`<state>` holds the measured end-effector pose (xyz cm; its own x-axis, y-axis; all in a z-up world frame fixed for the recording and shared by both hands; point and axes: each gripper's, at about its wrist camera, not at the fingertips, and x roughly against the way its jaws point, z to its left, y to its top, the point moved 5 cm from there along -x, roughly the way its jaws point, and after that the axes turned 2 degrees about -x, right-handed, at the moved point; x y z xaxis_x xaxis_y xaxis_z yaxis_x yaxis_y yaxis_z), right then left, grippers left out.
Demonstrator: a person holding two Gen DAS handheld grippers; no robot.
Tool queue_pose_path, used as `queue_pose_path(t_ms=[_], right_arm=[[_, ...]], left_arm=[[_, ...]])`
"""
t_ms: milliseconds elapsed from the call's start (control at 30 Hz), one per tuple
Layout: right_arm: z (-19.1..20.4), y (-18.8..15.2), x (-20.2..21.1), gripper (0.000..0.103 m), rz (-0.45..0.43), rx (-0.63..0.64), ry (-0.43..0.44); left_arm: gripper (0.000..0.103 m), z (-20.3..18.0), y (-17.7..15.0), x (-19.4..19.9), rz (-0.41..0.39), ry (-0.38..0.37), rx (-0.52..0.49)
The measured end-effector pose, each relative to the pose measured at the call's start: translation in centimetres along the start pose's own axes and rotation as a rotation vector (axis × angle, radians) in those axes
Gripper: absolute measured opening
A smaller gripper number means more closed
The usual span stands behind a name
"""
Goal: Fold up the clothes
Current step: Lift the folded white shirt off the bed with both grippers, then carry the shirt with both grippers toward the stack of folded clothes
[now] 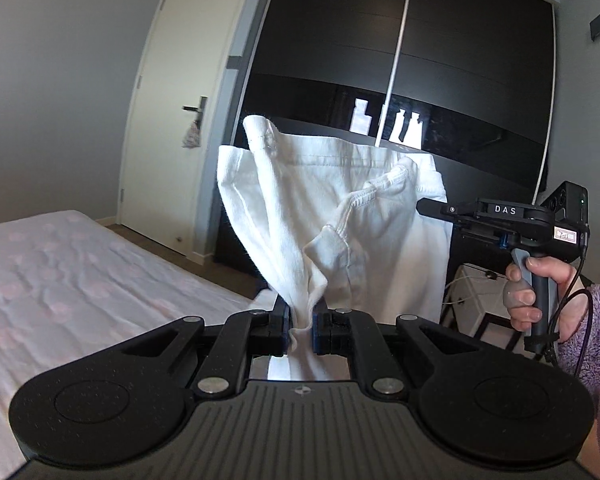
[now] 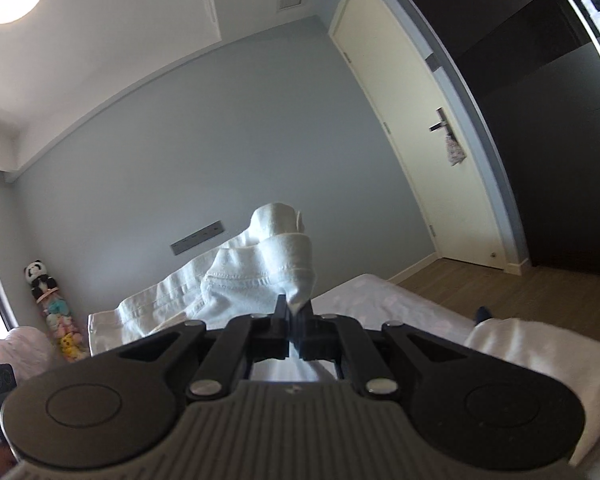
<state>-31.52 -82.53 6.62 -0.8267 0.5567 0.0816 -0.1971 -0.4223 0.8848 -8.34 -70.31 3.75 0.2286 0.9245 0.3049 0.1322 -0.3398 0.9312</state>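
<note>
The left gripper (image 1: 301, 322) sits at the bottom centre of its own view, its jaws clamped on a bunched fold of a white garment (image 1: 340, 216). From there the cloth fans upward across the middle of the frame, in front of a dark wardrobe (image 1: 460, 60) – hems and seams show along its top edge. At the right of that frame a hand (image 1: 540, 296) in a fuzzy purple sleeve (image 1: 596, 328) holds the handle of the right gripper (image 2: 295, 314), whose tips reach the cloth's right edge. In the right wrist view those jaws are pressed together on a pinch of the same white cloth, which bulges up and trails to the lower left. A bed (image 1: 80, 272) lies at the left of the left view – below the lifted garment – with a white door (image 1: 180, 100) behind it.
</note>
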Motion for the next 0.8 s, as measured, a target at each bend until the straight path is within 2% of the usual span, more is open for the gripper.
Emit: queue_pose_path(t_ms=[233,400,500,600,800], right_arm=[[-8.1,7.1,3.0,0.005,0.006,0.069,-0.229],[-12.2,11.0,1.0,0.005,0.063,0.15,-0.39],[-14.6,12.3,-1.3,0.005,0.109,0.199,-0.464],[-16.0,12.5,-5.6,0.005,0.168,0.243,-0.501],[-18.6,9.4,-15.9,0.004,0.286,0.278,-0.516]], left_arm=[[0.008,-4.7,0.1,-10.7,0.034,-0.213,0.082],[0.008,-5.0,-0.7,-17.6,0.056,-0.293,0.179],[0.008,-3.2,-1.6,-20.9,0.079,-0.299,0.243],[0.008,-0.1,-2.3,-22.9,0.099,-0.276,0.294],[0.008,7.6,-3.2,-26.5,0.142,-0.195,0.367]])
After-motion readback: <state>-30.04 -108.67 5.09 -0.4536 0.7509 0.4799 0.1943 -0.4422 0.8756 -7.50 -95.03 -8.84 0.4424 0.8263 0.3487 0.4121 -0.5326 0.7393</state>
